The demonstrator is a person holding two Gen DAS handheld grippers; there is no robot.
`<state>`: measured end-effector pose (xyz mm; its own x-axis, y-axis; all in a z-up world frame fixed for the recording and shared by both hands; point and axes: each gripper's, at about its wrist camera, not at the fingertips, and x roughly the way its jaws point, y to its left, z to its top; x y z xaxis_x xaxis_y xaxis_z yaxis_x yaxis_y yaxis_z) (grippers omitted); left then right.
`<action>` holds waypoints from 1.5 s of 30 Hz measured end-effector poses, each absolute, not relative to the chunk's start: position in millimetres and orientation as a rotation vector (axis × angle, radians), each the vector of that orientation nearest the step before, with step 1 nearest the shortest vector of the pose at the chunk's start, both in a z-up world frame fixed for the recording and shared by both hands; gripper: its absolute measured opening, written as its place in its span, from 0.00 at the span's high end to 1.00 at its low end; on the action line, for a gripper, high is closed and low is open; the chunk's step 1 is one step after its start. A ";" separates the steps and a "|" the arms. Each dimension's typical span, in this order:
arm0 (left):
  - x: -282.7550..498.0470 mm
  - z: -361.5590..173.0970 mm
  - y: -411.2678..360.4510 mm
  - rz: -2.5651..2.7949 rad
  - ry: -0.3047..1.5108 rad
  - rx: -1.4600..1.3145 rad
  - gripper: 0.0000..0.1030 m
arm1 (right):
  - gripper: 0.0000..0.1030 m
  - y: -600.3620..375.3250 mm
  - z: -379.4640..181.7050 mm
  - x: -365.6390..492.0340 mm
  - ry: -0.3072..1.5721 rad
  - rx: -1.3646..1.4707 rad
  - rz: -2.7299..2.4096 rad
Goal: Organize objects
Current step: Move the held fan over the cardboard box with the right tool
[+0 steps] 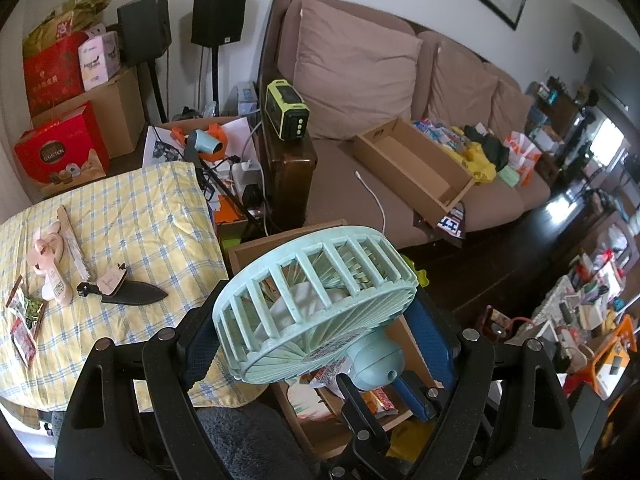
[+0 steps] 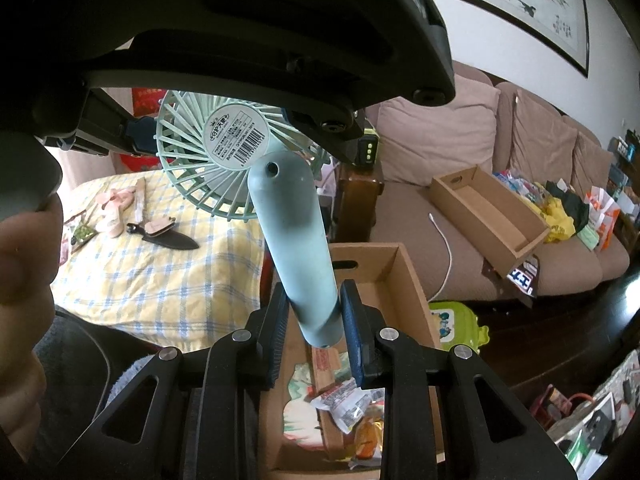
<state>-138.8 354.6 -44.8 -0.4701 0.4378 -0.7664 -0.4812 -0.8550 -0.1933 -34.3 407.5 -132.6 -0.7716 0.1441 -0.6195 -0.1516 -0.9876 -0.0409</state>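
Pads of the right gripper pinch the lower end of a pale teal handheld fan's handle, so the fan stands tilted above an open cardboard box on the floor. The left gripper is spread wide around the fan's round cage, one blue pad at each side of the rim; whether those pads actually press the plastic is hard to tell from where the cage blocks them. In the right wrist view that same gripper's black body covers the top of the cage and much of the wall behind.

A round sticker on the back of the fan head carries a barcode and small print too fine to read. Wrappers lie in the box under the fan, mostly hidden by the handle and fingers. A hand fills the left edge, blurred.

Beyond, a yellow checked cloth holds a pink fan and a dark sheath. A red box against the wall reads "COLLECTION". On the brown sofa sits a second, shallow cardboard box, its far clutter too small to name.
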 end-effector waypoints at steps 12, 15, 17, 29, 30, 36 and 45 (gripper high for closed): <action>-141.0 -51.9 363.1 2.296 0.072 -1.204 0.20 | 0.76 413.9 -138.7 -34.3 0.027 -1.003 2.802; -141.7 -54.0 365.6 2.290 0.073 -1.211 0.20 | 0.76 415.9 -141.2 -35.4 0.029 -1.012 2.796; -141.8 -55.1 367.0 2.286 0.075 -1.214 0.20 | 0.76 418.0 -142.4 -36.5 0.031 -1.017 2.793; -144.1 -60.9 372.8 2.272 0.084 -1.234 0.20 | 0.76 421.5 -145.5 -37.1 0.043 -1.037 2.782; -144.6 -61.3 373.4 2.270 0.084 -1.236 0.20 | 0.76 421.7 -145.8 -37.1 0.043 -1.040 2.780; -146.0 -65.9 376.4 2.260 0.085 -1.250 0.20 | 0.76 422.5 -148.0 -37.4 0.046 -1.055 2.772; -147.6 -70.0 378.2 2.254 0.086 -1.266 0.20 | 0.76 422.5 -149.5 -36.9 0.052 -1.074 2.769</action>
